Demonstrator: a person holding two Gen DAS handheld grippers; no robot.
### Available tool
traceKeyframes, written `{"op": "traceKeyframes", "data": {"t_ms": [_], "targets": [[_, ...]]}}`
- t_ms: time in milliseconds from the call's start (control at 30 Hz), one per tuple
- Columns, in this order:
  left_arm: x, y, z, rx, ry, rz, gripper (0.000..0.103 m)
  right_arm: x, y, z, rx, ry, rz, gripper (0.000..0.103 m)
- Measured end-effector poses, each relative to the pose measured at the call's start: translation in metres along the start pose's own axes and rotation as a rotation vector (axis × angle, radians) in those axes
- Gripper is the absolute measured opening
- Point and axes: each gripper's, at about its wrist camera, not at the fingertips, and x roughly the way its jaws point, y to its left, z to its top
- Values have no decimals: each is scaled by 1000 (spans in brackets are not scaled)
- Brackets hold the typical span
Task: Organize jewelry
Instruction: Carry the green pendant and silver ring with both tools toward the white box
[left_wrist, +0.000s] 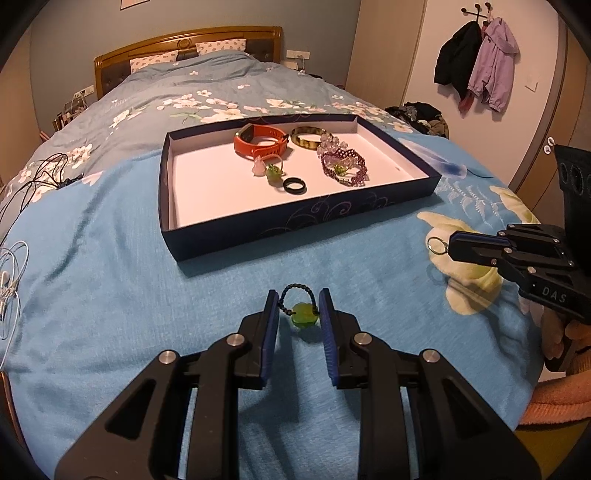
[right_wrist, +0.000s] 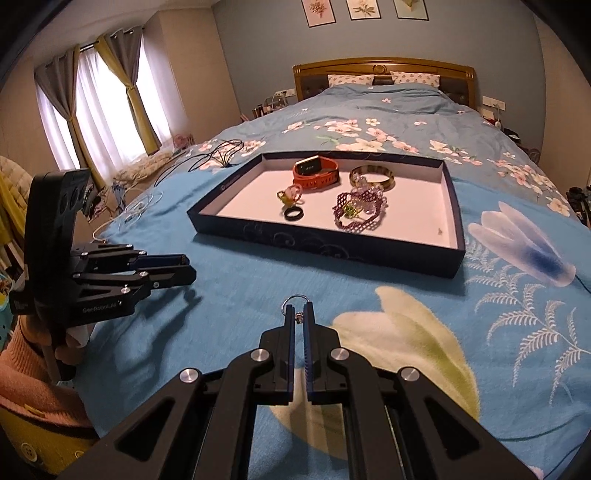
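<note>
Two handheld grippers work over a bed with a blue floral blanket; a shallow dark-blue tray with a white floor sits ahead of both. Left gripper: jaws narrowed onto a green bead ring with a dark braided loop, the bead sitting between the blue pads, loop poking forward past the tips. It appears gripped, though contact on both pads is hard to confirm. Right gripper: jaws all but together, pinching a thin silver ring by its lower edge, so most of the hoop stands clear beyond the fingertips, probably to let it drop free on release. Already in the tray: orange watch, tortoiseshell bangle, purple beaded bracelet, black ring, small pink-and-green charm piece, all clustered toward the far half. Near half is bare, likely the landing spot. Both pieces are held short of the tray, above the blanket; carrying over the near wall remains.
</note>
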Motion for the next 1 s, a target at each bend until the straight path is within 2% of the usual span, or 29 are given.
{"op": "traceKeyframes", "data": {"t_ms": [1000], "targets": [[-22,-12,25,-3,-101,-11,22,-8,-10,29,26,-105,-2,3]]}}
